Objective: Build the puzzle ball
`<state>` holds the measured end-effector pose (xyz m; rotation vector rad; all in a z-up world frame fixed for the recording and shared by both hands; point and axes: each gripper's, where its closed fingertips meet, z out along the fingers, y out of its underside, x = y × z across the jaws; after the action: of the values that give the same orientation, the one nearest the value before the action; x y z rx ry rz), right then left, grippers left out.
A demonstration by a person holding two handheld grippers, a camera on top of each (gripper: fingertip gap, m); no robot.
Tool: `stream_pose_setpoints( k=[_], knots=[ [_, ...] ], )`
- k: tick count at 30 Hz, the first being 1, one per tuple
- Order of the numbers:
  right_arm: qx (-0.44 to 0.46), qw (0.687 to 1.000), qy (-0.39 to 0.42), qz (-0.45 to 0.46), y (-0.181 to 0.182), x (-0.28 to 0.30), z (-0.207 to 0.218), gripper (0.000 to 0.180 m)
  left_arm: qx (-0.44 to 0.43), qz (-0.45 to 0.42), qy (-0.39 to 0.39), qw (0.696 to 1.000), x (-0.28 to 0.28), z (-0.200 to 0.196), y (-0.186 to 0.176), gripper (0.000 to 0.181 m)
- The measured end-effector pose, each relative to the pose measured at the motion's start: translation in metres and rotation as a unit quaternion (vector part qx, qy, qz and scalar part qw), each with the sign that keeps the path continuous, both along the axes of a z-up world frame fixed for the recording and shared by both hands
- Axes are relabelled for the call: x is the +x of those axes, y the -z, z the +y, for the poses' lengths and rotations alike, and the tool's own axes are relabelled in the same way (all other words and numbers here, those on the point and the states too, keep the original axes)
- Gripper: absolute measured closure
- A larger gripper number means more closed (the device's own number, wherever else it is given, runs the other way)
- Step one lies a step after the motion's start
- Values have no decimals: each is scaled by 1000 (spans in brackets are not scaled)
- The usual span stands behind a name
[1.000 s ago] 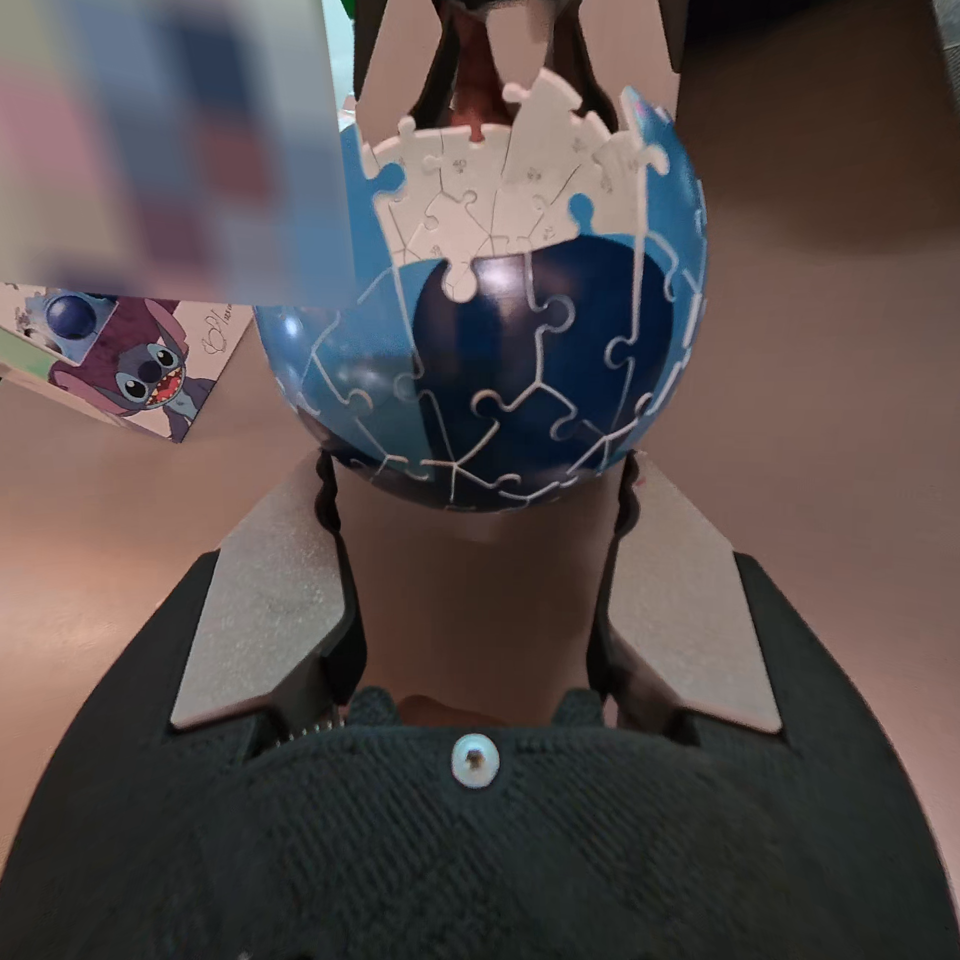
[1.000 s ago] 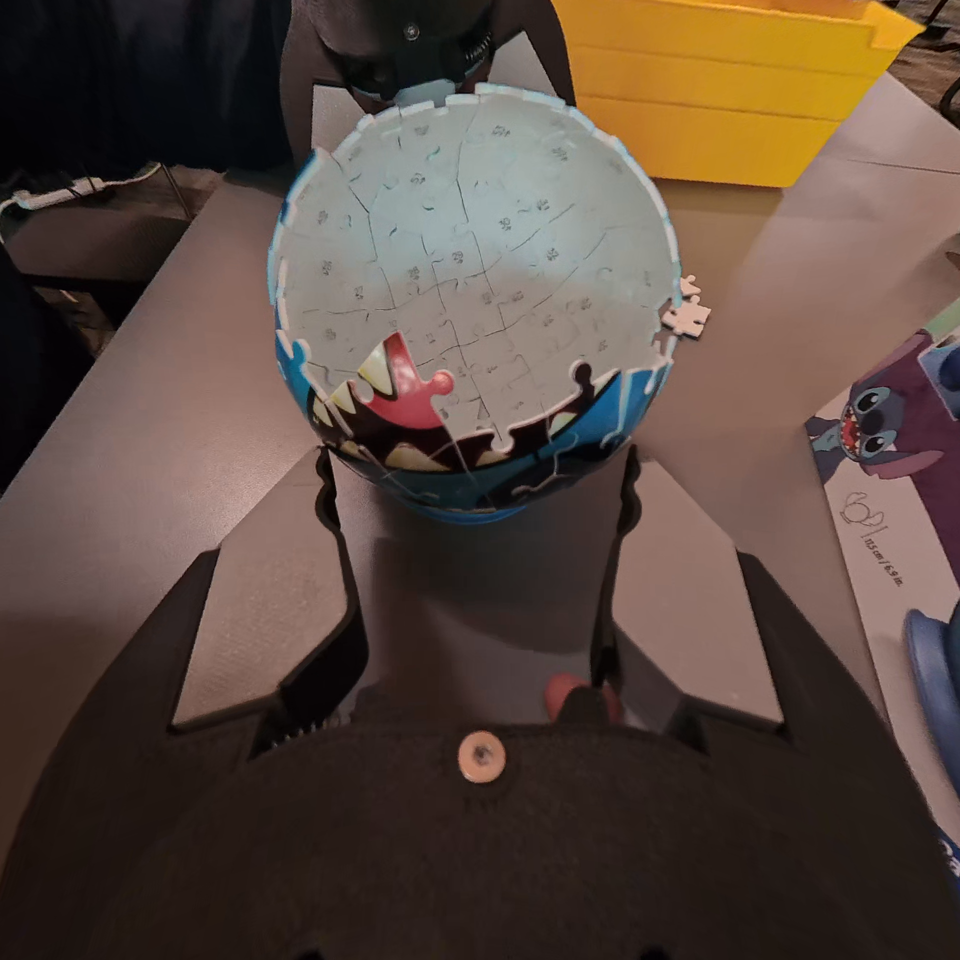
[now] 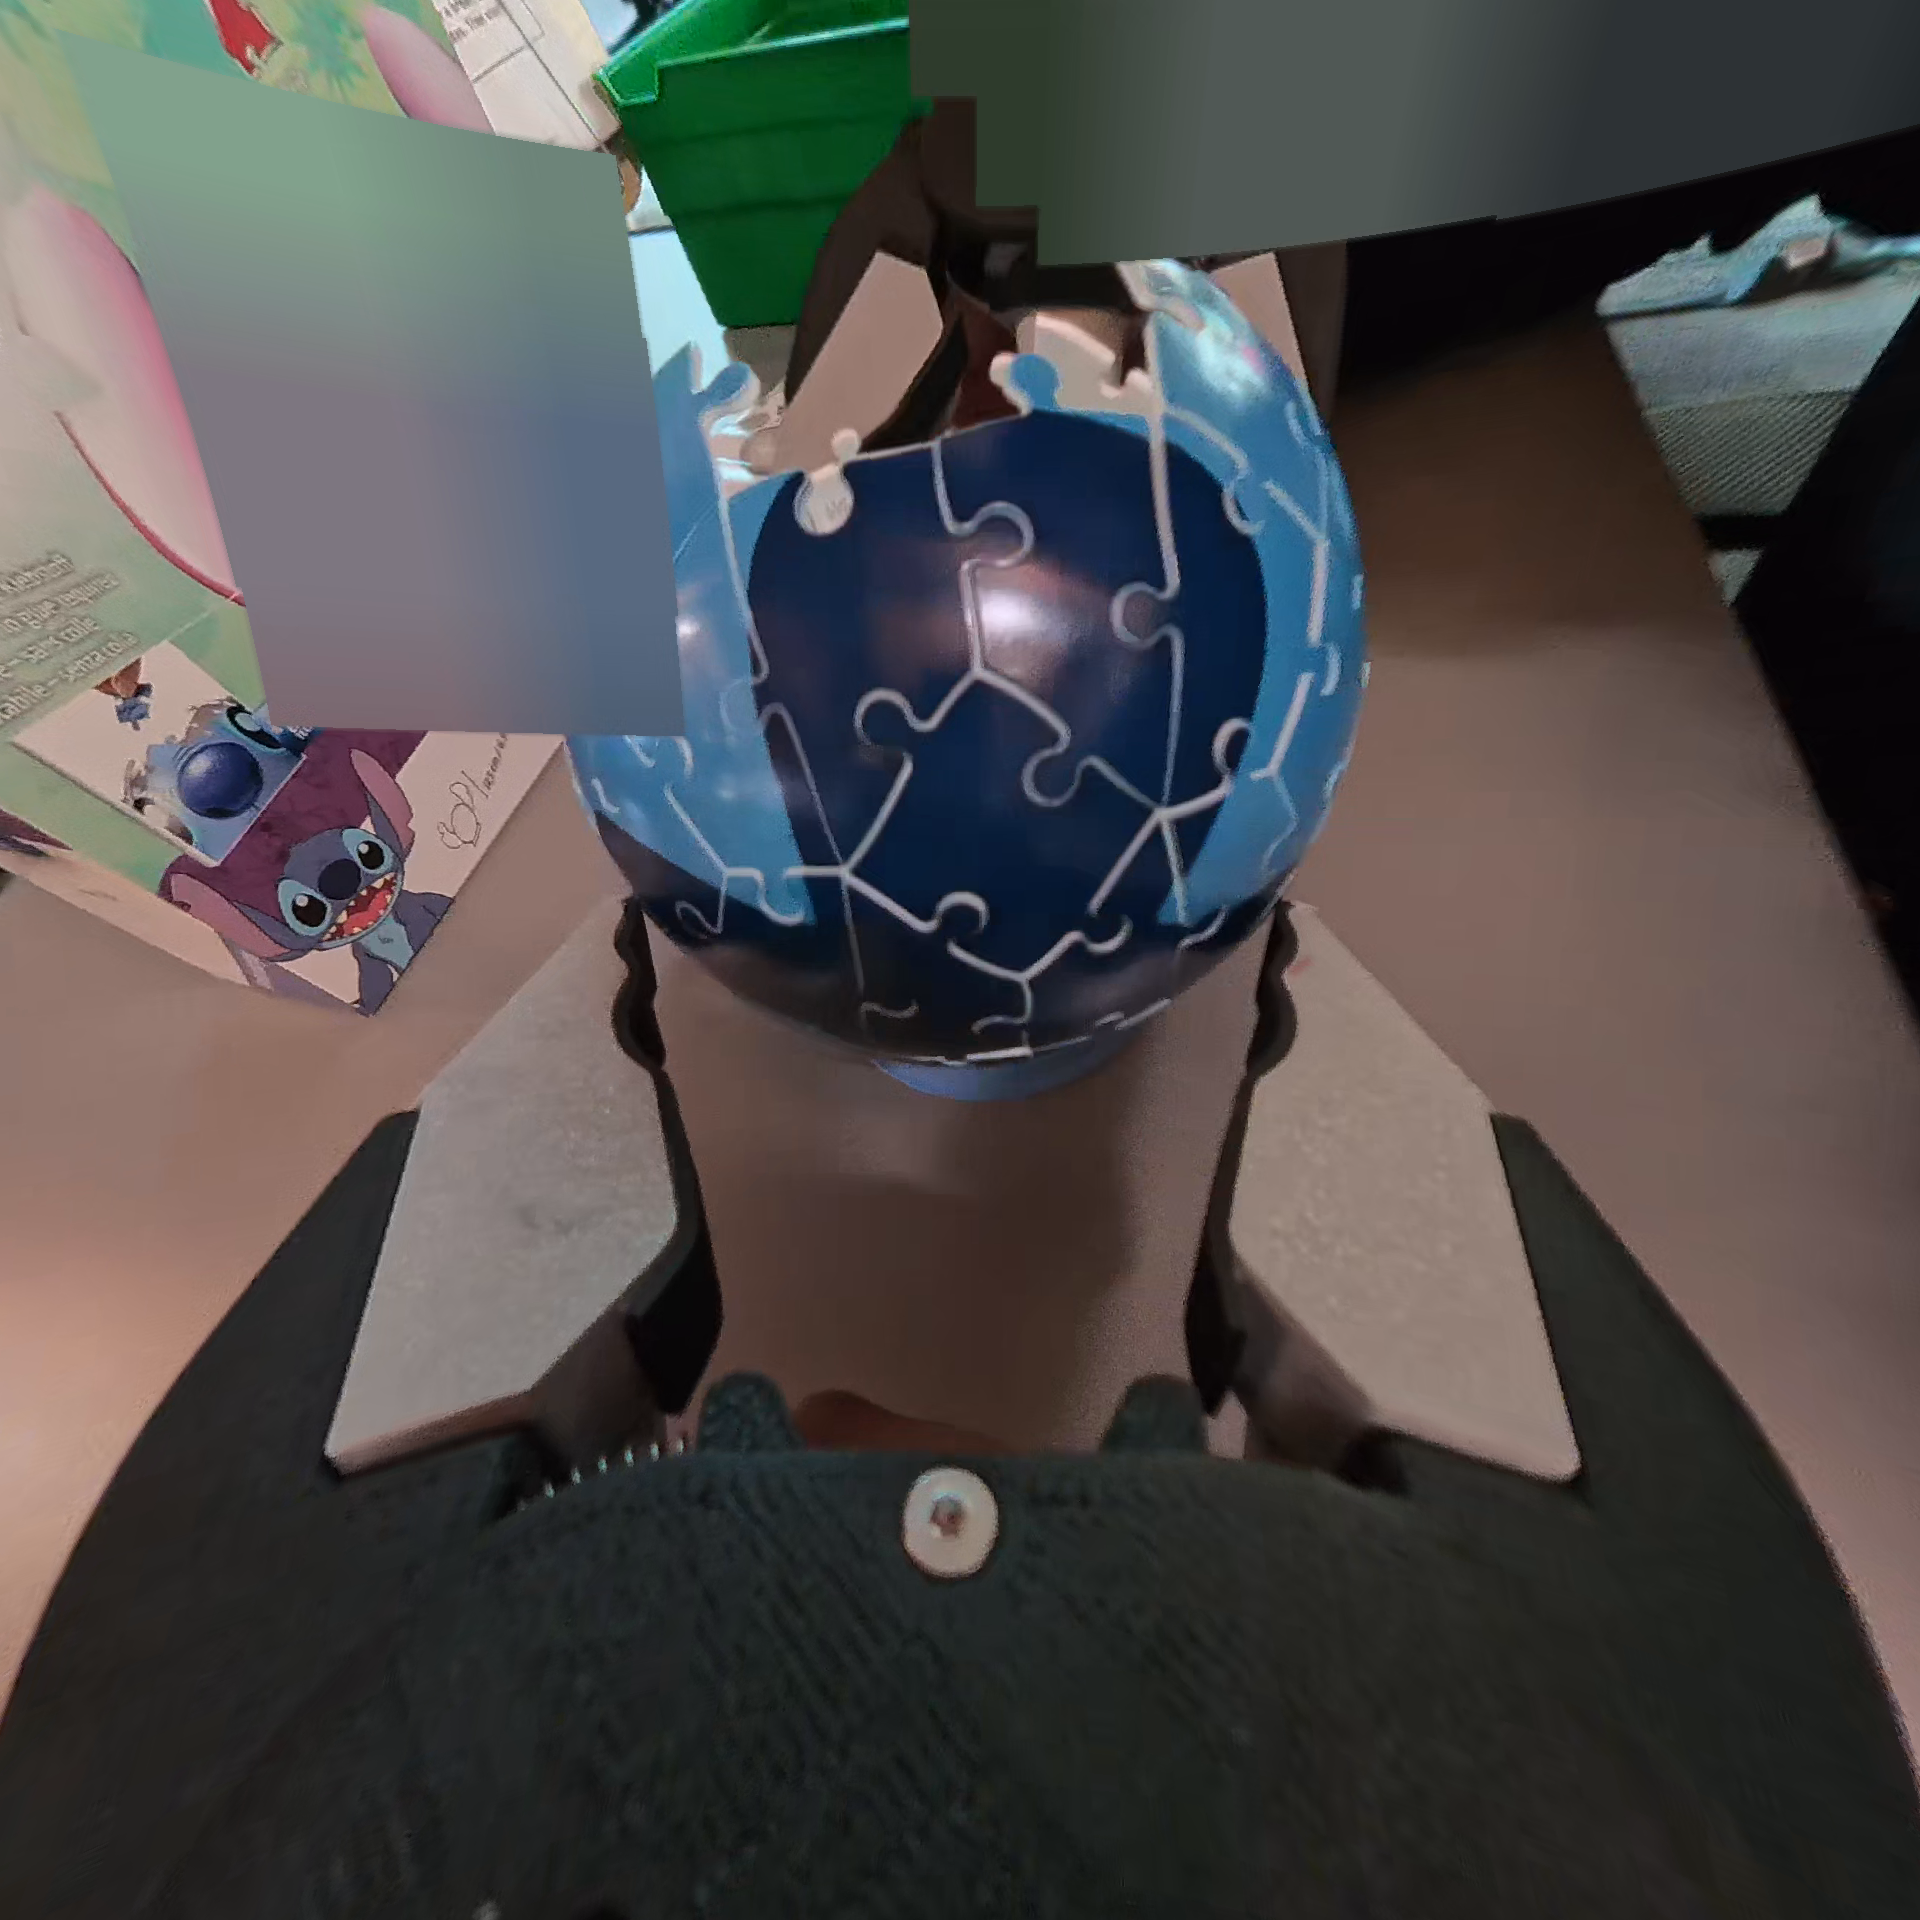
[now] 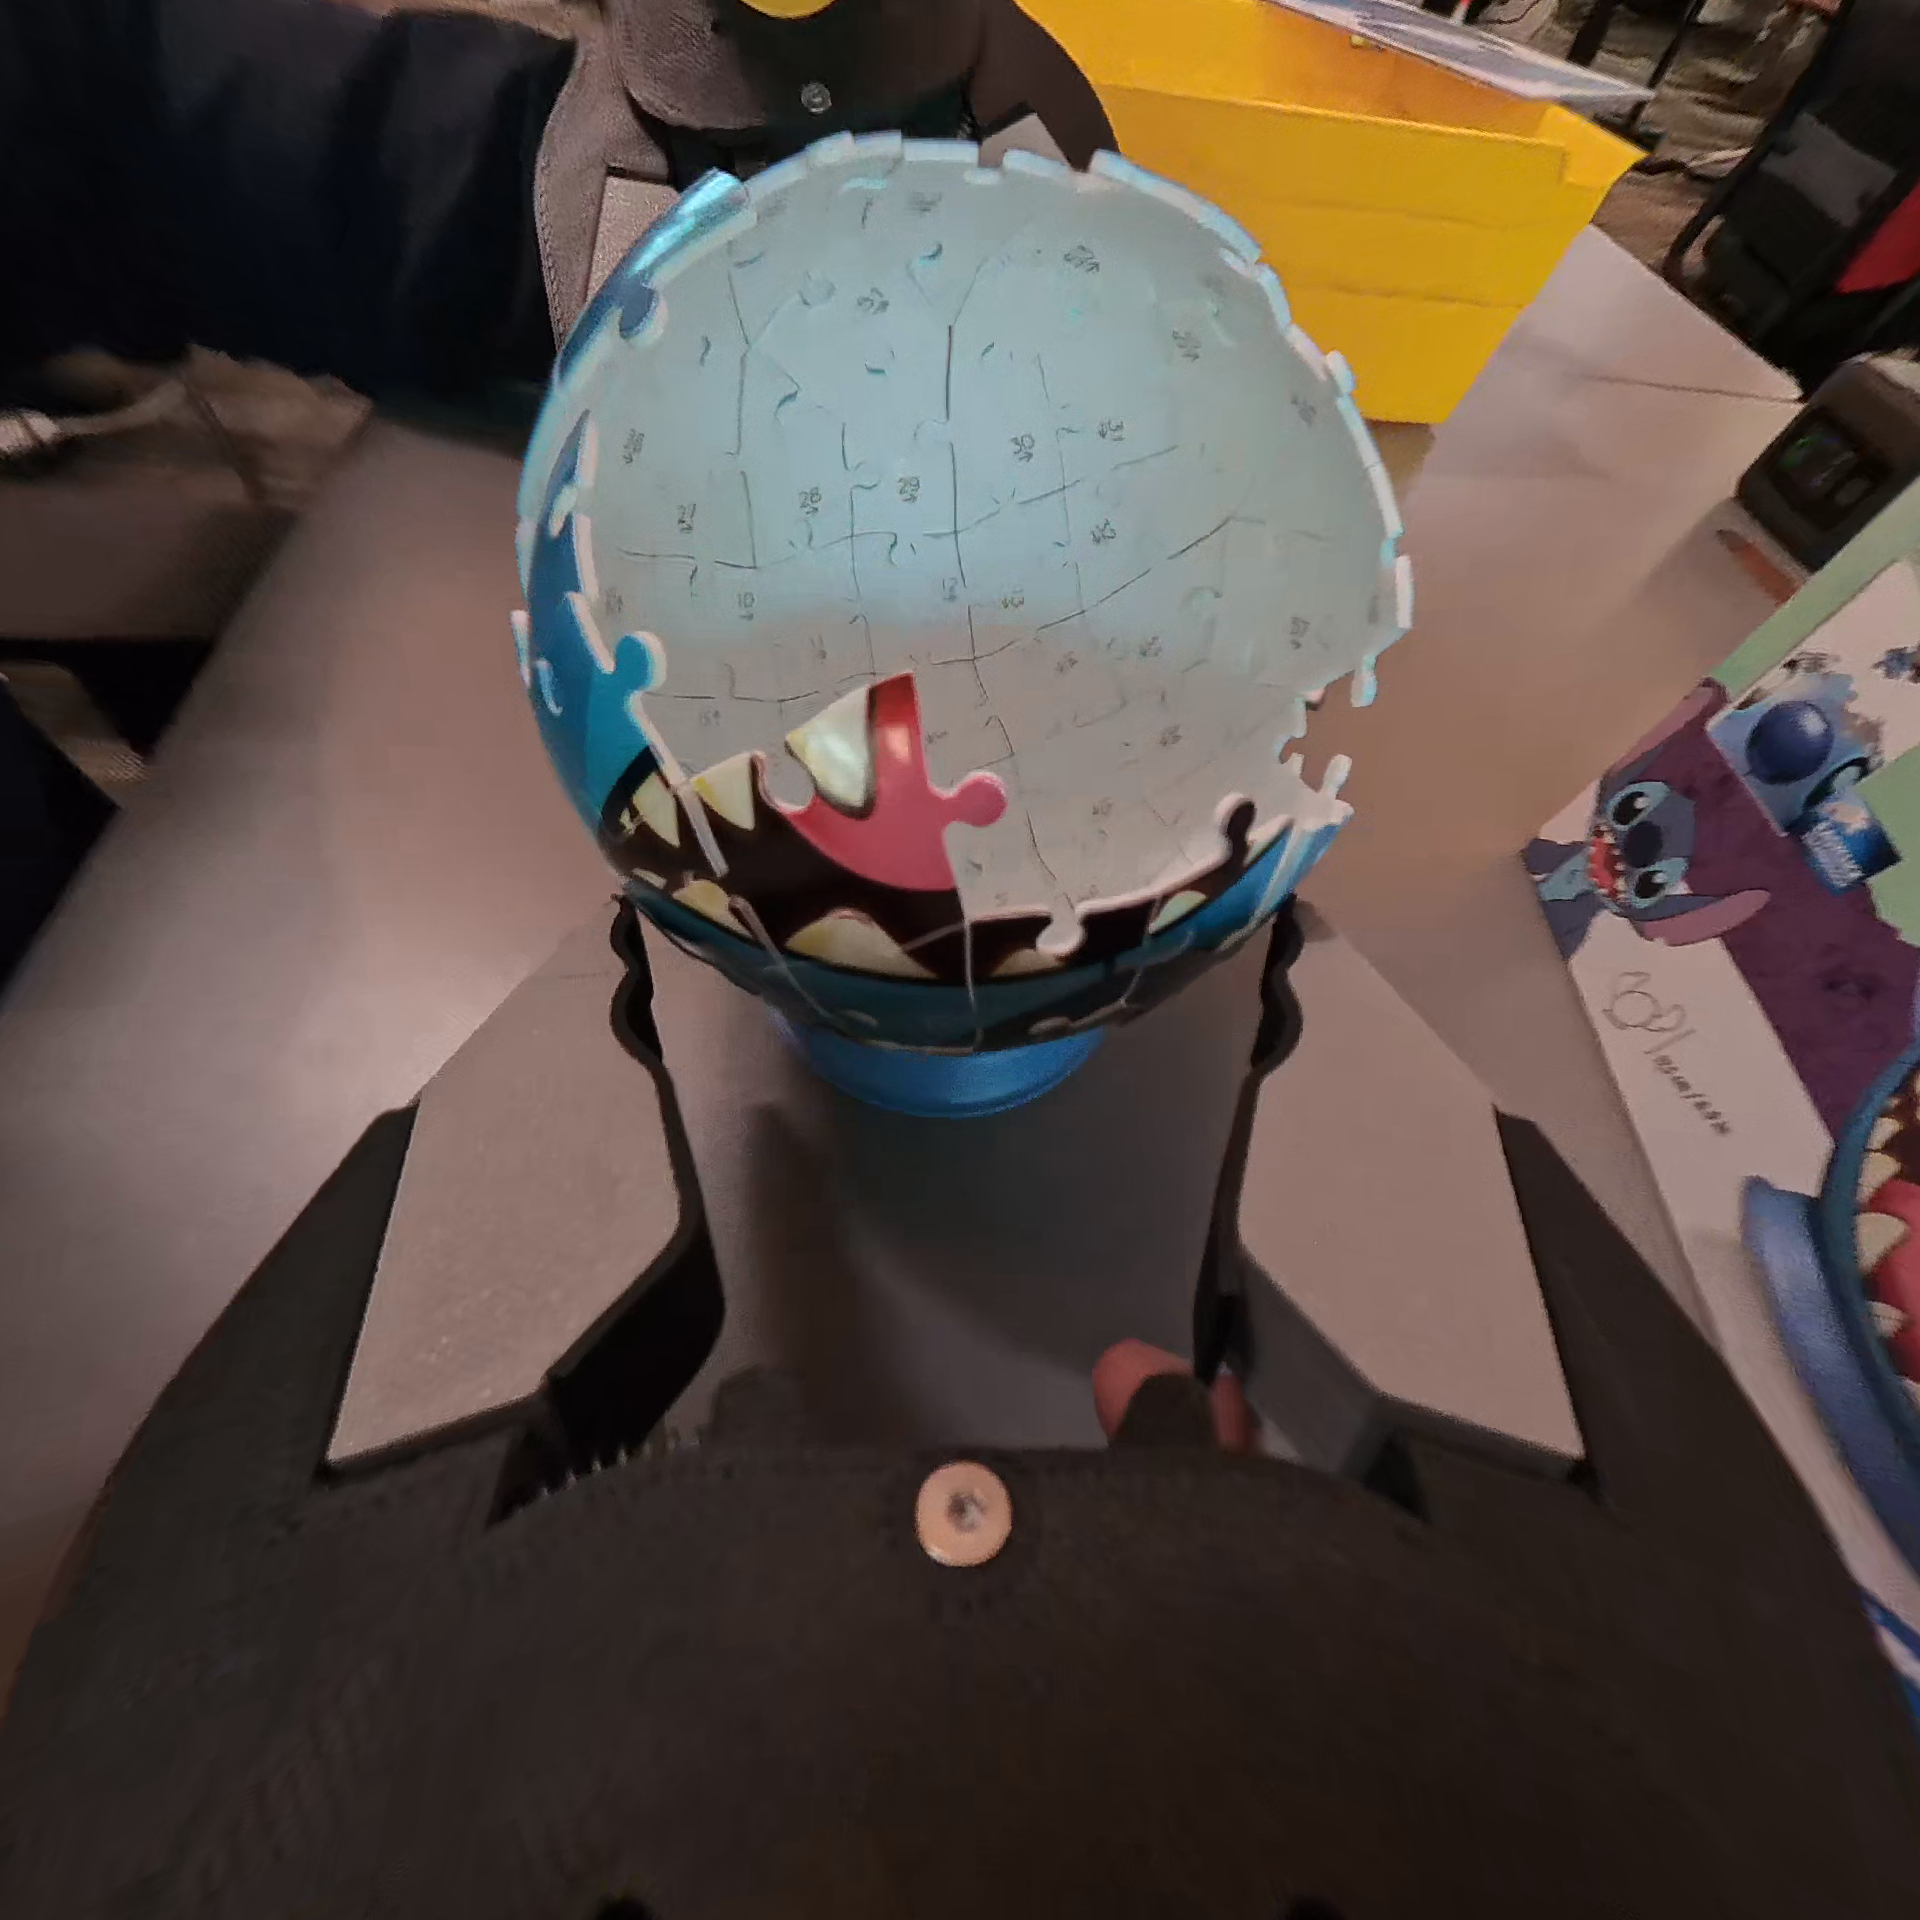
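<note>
The partly built puzzle ball [image 3: 997,707] stands on a blue stand [image 3: 966,1081] on the table. From the left wrist view I see its dark blue outer shell. From the right wrist view I look into its open side, at the white numbered backs of the ball's pieces [image 4: 935,468] above a toothed mouth picture and the stand [image 4: 951,1070]. My left gripper [image 3: 951,935] is open, its tips flanking the ball's lower part. My right gripper [image 4: 951,935] is open likewise on the opposite side. Each gripper shows behind the ball in the other's view; the left gripper [image 4: 810,104] is the clearer.
The puzzle box [image 3: 312,883] lies left of the ball in the left wrist view and at the right in the right wrist view [image 4: 1766,883]. A green bin [image 3: 769,156] and a yellow bin [image 4: 1351,239] stand behind. A dark device [image 4: 1829,468] sits at the far right. My hands' fingertips stand some 6 cm from each other.
Both grippers have dropped lower and come closer to the ball, so it looks larger and its stand now shows. Less of the white inside shows from the left. Jaw width is unchanged.
</note>
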<state>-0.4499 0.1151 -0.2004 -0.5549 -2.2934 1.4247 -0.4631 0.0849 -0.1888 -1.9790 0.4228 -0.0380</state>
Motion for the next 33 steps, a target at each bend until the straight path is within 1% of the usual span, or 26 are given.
stream_pose_setpoints(
  k=[3,7,11,15,20,24,26,29,33],
  knots=[
    [-35,999,0,-31,-8,6,-9,65,-32,-19,-7,999,6,-9,-12,68],
    [-76,993,10,-88,-12,18,-26,64,-95,-20,-20,995,14,-25,-23,71],
    [-157,977,26,-144,-25,29,-45,61,-144,-16,-28,989,23,-36,-41,69],
    [-224,962,42,-153,-43,37,-61,61,-199,-25,-18,980,30,-49,-56,67],
    [-334,925,57,-173,-64,44,-75,61,-258,-61,-5,964,37,-61,-71,67],
    [-412,891,81,-175,-78,42,-75,62,-312,-62,7,948,34,-71,-71,73],
    [-417,888,97,-169,-77,40,-75,62,-337,-57,16,940,31,-74,-66,73],
    [-391,897,118,-170,-70,37,-78,62,-365,-60,27,929,28,-78,-57,72],
    [-423,874,118,-209,-62,35,-74,62,-374,-105,38,921,25,-71,-53,73]
  ],
)
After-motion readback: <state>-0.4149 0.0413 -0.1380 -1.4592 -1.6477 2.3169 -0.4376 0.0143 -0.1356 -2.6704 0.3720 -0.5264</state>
